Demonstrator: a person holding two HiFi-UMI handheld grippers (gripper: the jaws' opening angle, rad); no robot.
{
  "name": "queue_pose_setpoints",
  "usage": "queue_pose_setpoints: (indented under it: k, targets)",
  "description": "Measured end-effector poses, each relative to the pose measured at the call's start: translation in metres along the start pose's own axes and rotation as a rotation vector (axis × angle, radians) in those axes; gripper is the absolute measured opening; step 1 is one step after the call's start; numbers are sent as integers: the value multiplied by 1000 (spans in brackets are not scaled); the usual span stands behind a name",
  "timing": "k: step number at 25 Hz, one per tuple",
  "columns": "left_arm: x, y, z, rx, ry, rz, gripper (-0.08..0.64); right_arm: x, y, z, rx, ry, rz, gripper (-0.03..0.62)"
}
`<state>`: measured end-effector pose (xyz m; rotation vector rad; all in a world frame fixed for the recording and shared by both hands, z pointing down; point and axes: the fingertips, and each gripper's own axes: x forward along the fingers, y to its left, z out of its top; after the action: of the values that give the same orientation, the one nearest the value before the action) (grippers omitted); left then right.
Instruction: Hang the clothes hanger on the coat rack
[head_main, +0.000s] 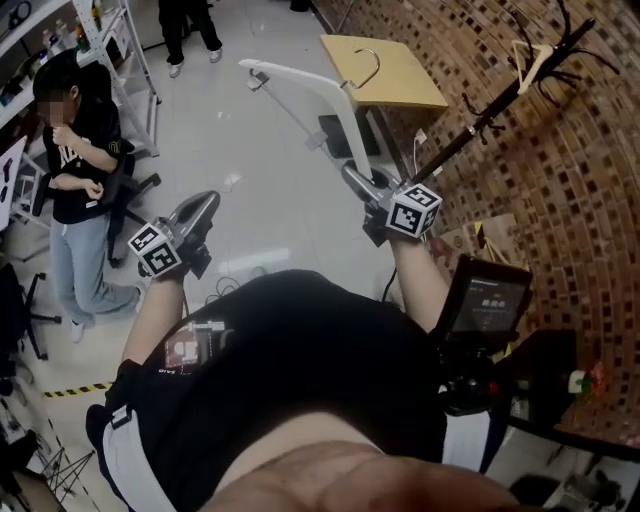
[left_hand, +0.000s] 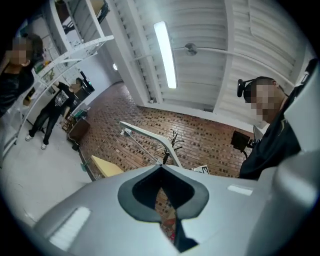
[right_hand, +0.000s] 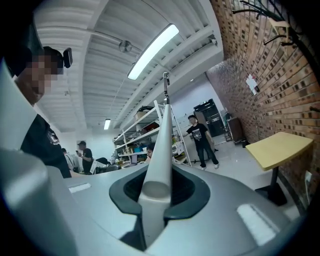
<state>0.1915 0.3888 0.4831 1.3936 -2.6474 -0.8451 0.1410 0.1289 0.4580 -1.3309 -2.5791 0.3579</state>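
The right gripper (right_hand: 157, 194) pinches one end of the white hanger (head_main: 300, 85). The left gripper (left_hand: 161, 202) is closed on nothing. Held by its tip, the hanger might twist and miss the coat rack (head_main: 482, 118) at the far right.

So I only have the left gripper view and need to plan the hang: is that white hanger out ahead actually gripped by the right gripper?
Observer: Yes. In its own view the right gripper is shut on one arm of the white hanger.
Operator: Is the coat rack free?
Observer: Not entirely. The head view shows a light-coloured hanger hanging near the top of the coat rack.
Operator: How close is the hook to it?
Observer: Not close. The metal hook shows against the yellow table, well apart from the rack.
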Motion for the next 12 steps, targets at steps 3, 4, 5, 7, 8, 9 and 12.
queue_pose_setpoints:
  k: [3,4,5,7,8,9,12]
  targets:
    - [42,27,-2,-20,21,-61,2,-10,-35,1,-5,7,-75,80]
    - [58,37,-1,-30,23,-83,2,-13,-48,2,-8,10,-102,80]
    - [74,48,0,-40,24,-105,2,-15,-60,5,-10,12,-130,80]
    - [107,69,5,-58,32,-156,2,-16,-85,12,-12,7,-184,80]
    - [123,79,9,-64,42,-184,2,-15,-96,16,-12,0,-210,80]
    - [139,89,12,-66,56,-212,2,-13,-107,21,-10,-9,-235,80]
    - [180,123,30,-64,97,-285,2,1,-139,35,4,-50,-298,80]
